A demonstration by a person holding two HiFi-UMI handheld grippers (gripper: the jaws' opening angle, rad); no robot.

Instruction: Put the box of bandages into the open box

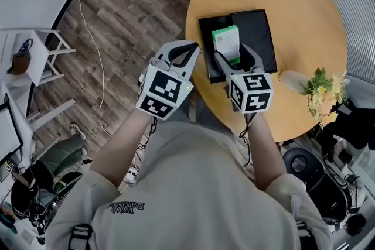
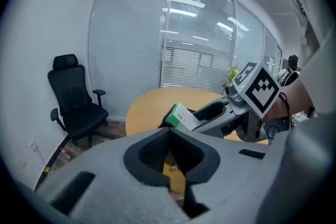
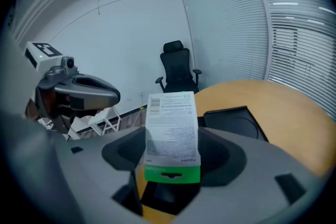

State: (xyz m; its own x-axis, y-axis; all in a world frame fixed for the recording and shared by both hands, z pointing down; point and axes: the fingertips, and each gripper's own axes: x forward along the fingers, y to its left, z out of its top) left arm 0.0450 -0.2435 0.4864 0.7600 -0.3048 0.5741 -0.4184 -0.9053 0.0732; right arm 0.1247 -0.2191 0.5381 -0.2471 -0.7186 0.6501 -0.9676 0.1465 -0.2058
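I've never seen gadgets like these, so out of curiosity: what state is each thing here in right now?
left gripper: shut, holding nothing.
right gripper: shut on the box of bandages.
box of bandages: held off the table, not yet in the open box.
open box: lid open, lying on the table.
blinds: lowered.
office chair: unoccupied.

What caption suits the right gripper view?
Right hand-held gripper holds a white-and-green bandage box near the open black box.
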